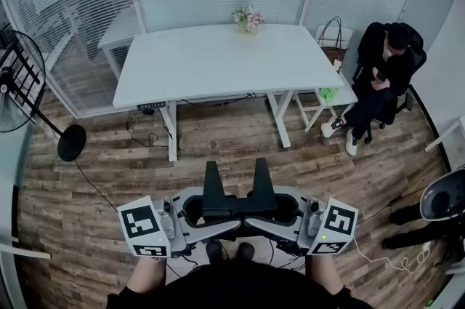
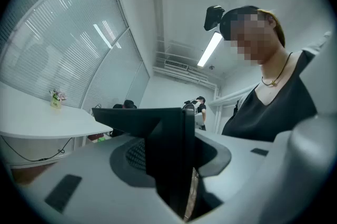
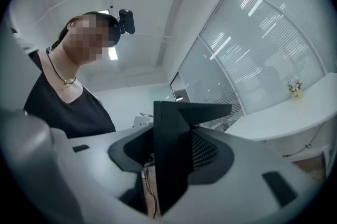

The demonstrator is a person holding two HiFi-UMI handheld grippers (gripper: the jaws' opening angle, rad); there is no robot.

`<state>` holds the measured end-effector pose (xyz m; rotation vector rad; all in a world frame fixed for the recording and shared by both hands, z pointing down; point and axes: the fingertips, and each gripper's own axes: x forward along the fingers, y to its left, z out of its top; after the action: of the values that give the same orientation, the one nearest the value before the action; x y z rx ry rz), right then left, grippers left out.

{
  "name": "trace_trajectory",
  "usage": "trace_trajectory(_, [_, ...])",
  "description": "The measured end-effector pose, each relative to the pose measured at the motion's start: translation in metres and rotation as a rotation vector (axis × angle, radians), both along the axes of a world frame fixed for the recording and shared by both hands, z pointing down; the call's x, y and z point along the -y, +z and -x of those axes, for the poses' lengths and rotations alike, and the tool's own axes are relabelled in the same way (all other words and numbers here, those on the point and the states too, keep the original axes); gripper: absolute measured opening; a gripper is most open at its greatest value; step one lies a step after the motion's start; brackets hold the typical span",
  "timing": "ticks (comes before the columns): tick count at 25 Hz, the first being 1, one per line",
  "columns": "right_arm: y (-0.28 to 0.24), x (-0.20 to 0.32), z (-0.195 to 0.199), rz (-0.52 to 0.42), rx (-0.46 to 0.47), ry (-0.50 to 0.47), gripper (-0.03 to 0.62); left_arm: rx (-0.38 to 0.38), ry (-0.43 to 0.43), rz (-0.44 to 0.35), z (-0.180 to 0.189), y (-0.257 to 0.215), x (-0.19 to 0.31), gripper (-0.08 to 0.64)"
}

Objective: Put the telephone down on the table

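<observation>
No telephone shows in any view. The white table [image 1: 218, 60] stands across the wooden floor, well ahead of me, with a small vase of flowers [image 1: 248, 19] at its far edge. I hold both grippers close to my body, turned toward each other and touching in the middle. My left gripper [image 1: 218, 211] and right gripper [image 1: 256, 211] meet where their black jaws overlap. Two black prongs [image 1: 213, 187] stick out forward from that joint. In each gripper view a black plate [image 2: 168, 159] [image 3: 169, 159] fills the middle, backed by the other gripper's grey body. I cannot make out how wide the jaws stand.
A person in black sits on a chair [image 1: 385, 75] at the table's right end, beside a small side table [image 1: 327, 93] with a bag on it. A standing fan [image 1: 22, 89] is at the far left. Cables [image 1: 145, 137] trail under the table. Glass walls with blinds close off the back.
</observation>
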<state>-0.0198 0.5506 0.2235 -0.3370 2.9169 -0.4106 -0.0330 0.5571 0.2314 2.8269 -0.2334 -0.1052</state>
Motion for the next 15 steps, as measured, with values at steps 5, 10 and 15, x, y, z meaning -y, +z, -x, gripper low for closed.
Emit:
trace_trajectory(5, [-0.002, 0.000, 0.005, -0.005, 0.002, 0.003, 0.195, -0.001, 0.000, -0.004, 0.006, -0.002, 0.000, 0.181])
trace_trajectory(10, [-0.003, -0.002, 0.013, -0.008, 0.000, 0.010, 0.196, -0.002, 0.007, -0.010, 0.013, -0.003, -0.002, 0.181])
trace_trajectory(15, [-0.003, -0.002, 0.019, -0.024, -0.002, 0.021, 0.196, -0.004, 0.020, -0.020, 0.019, -0.003, -0.002, 0.181])
